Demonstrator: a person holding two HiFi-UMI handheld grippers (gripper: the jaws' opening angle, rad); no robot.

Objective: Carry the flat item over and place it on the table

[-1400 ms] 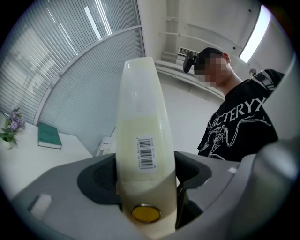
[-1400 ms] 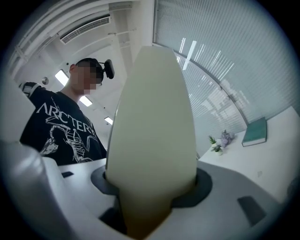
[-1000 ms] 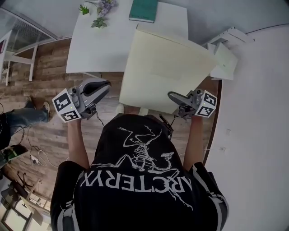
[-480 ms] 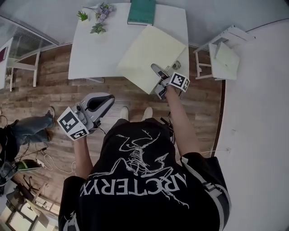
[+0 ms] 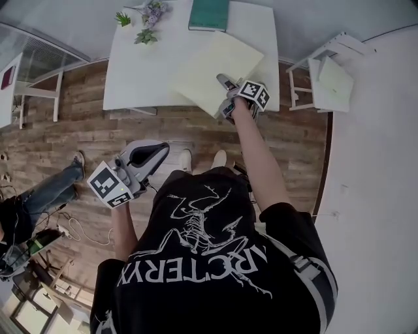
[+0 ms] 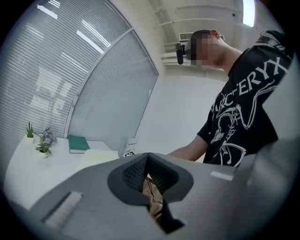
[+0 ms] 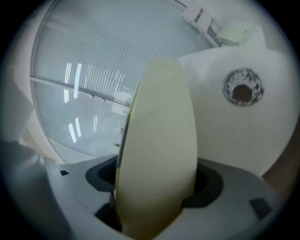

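The flat item (image 5: 212, 65) is a pale yellow square panel, held tilted over the near right part of the white table (image 5: 140, 72). My right gripper (image 5: 224, 88) is shut on its near edge, arm stretched forward. In the right gripper view the panel (image 7: 159, 140) stands edge-on between the jaws of the right gripper (image 7: 154, 183), with the table top (image 7: 225, 136) beyond it. My left gripper (image 5: 157, 151) hangs back near my body, over the wooden floor and well clear of the panel. In the left gripper view the left gripper (image 6: 148, 161) has its pads together with nothing between them.
A green book (image 5: 209, 14) and small potted plants (image 5: 147, 26) sit at the table's far edge. The table has a cable hole (image 7: 242, 89). A white stool (image 5: 330, 68) with a pale sheet stands to the right. A chair (image 5: 39, 91) and another person's leg (image 5: 46, 192) are at the left.
The left gripper has let go of the panel, shut empty and dropped back toward my body. The right gripper has carried the panel forward and lower, over the table.
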